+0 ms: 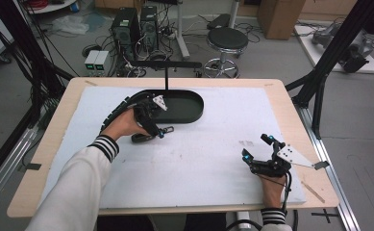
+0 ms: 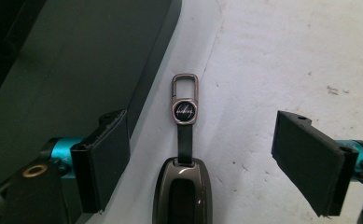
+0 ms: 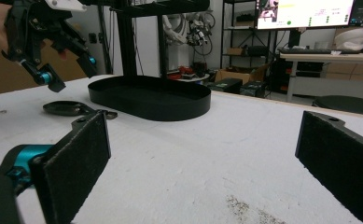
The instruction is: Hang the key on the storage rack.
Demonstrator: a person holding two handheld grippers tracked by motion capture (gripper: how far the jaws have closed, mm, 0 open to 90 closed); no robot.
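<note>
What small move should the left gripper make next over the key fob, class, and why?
Probably lower a little and close. The left gripper has its jaws open on either side of the key fob, which lies flat on the white mat beside the black tray, not yet pressed.

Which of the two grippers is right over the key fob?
The left gripper, beside the black tray, with the key fob between its open fingers. The right gripper sits far off.

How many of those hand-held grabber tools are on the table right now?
2. The left tool hovers over the car key fob, beside the black oval tray. The right tool sits near the table's right front corner, away from both.
</note>
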